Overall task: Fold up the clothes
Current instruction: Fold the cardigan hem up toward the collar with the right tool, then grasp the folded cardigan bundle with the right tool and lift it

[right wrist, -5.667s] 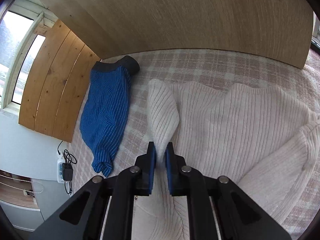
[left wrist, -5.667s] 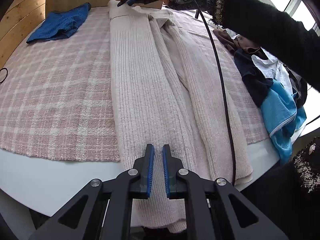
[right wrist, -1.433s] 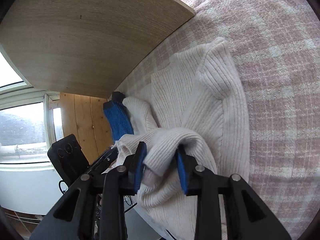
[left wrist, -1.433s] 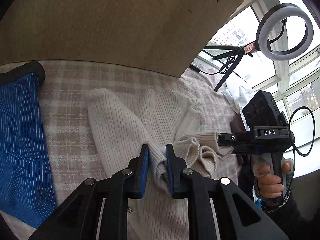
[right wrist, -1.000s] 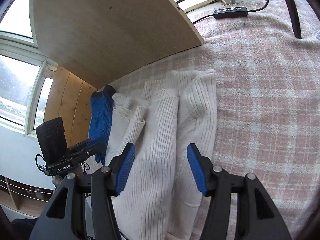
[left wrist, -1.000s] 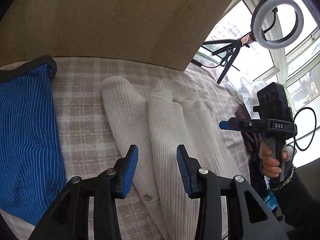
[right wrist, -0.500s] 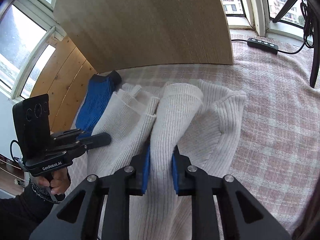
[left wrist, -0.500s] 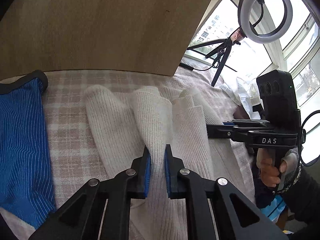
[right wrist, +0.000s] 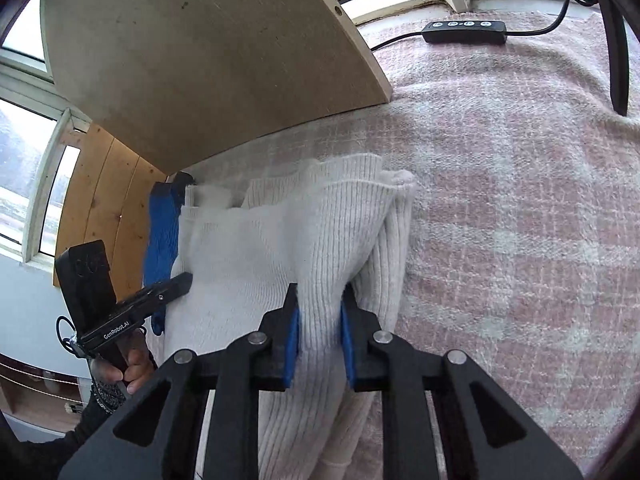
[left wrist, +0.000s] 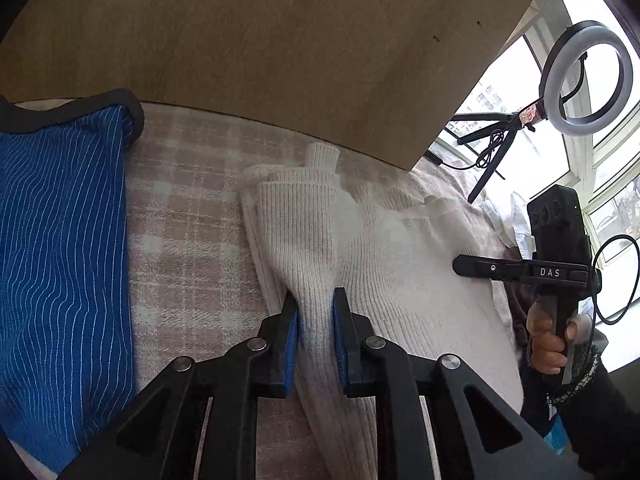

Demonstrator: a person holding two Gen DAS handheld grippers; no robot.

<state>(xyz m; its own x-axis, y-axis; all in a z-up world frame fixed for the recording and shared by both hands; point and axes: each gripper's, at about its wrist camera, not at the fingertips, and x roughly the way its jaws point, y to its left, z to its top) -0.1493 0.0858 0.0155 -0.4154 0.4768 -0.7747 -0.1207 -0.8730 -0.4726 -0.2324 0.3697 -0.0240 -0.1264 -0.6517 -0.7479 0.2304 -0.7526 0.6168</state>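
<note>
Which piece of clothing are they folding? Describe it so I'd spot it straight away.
Find the pink plaid blanket covering the table. On it lies a cream ribbed sweater, pinched by the left hand-held gripper and the right hand-held gripper. The garment beside it is blue with thin white stripes.

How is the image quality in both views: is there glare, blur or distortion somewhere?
Left wrist view: the windows behind the ring light are blown out white, and the fisheye bends the wooden board; the cream sweater in the left claw is sharp. Right wrist view: dark vignette in the corners, curved board edge, slight softness on the sweater's far folds; the right claw stays in focus.
</note>
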